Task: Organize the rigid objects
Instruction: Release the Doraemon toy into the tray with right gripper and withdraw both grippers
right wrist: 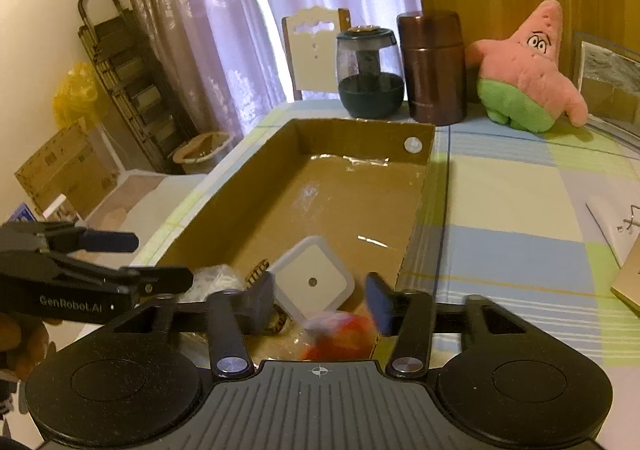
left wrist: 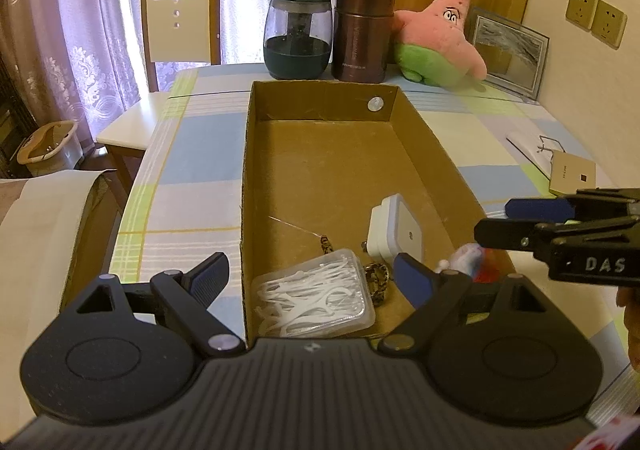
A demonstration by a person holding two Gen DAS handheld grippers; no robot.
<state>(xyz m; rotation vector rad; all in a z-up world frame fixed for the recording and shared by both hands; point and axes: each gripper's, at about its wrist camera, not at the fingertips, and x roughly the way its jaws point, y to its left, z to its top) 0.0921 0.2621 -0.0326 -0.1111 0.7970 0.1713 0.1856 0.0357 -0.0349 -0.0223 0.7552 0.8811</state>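
Observation:
A long open cardboard box (left wrist: pixel 436 170) (right wrist: pixel 420 202) lies on the checked tablecloth. At its near end sit a clear case of white floss picks (left wrist: pixel 316 296), a white square plug (left wrist: pixel 394 236) (right wrist: pixel 312 282) and a leopard-print band (left wrist: pixel 378 278). My left gripper (left wrist: pixel 312 282) is open and holds nothing; it straddles the box's left wall above the floss case. My right gripper (right wrist: pixel 320 302) (left wrist: pixel 500 220) hovers over the near right corner, open. A blurred red and white item (right wrist: pixel 336 334) (left wrist: pixel 472 262) is just below its fingers in the box, clear of the pads.
Behind the box stand a dark glass jar (left wrist: pixel 298 34), a brown flask (left wrist: pixel 362 30), a pink star plush (left wrist: pixel 436 34) and a framed picture (left wrist: pixel 508 50). A beige card (left wrist: pixel 572 174) and a white flat item (left wrist: pixel 528 148) lie to the right. A chair (left wrist: pixel 180 22) stands at the far left.

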